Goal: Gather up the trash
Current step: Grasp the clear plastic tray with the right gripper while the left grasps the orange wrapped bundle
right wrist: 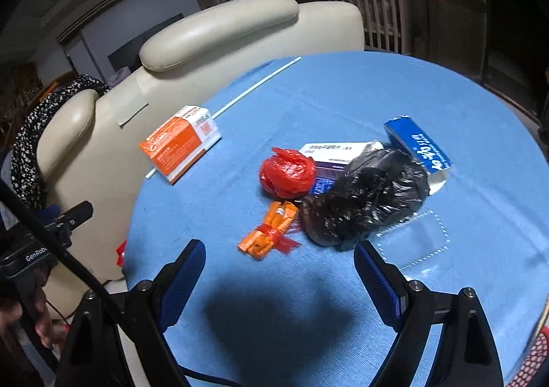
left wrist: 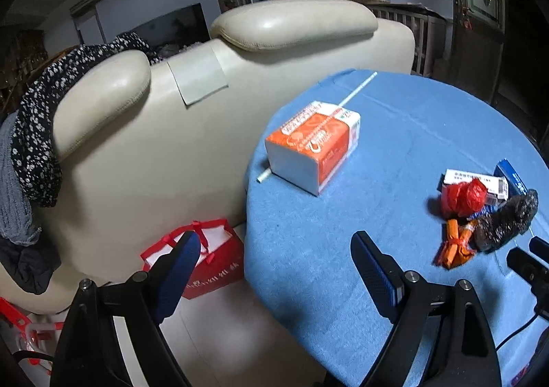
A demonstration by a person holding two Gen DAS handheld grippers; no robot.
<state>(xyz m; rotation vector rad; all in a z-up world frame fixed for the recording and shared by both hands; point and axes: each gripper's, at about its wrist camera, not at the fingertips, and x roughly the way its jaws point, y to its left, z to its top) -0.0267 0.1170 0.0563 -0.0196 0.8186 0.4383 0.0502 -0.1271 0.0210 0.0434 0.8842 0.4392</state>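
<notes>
- Trash cluster mid-counter (right wrist: 240, 335): black bag (right wrist: 363, 201), red bag (right wrist: 286, 174), orange wrapper (right wrist: 269, 232), touching.
- Right tool (right wrist: 279, 280) spread, empty, just short of wrapper; risk: snags the limp black bag too.
- Left tool (left wrist: 276, 270) spread, empty, at counter edge; clear film (right wrist: 415, 242) easily missed.

"GenRob", cut off at the edge, is read in white on the black device (right wrist: 32, 254) at the left of the right wrist view. Large white characters are seen on the blue box (right wrist: 417, 146), print on the tissue pack (right wrist: 180, 143) and white box (right wrist: 338, 150); none is legible.
</notes>
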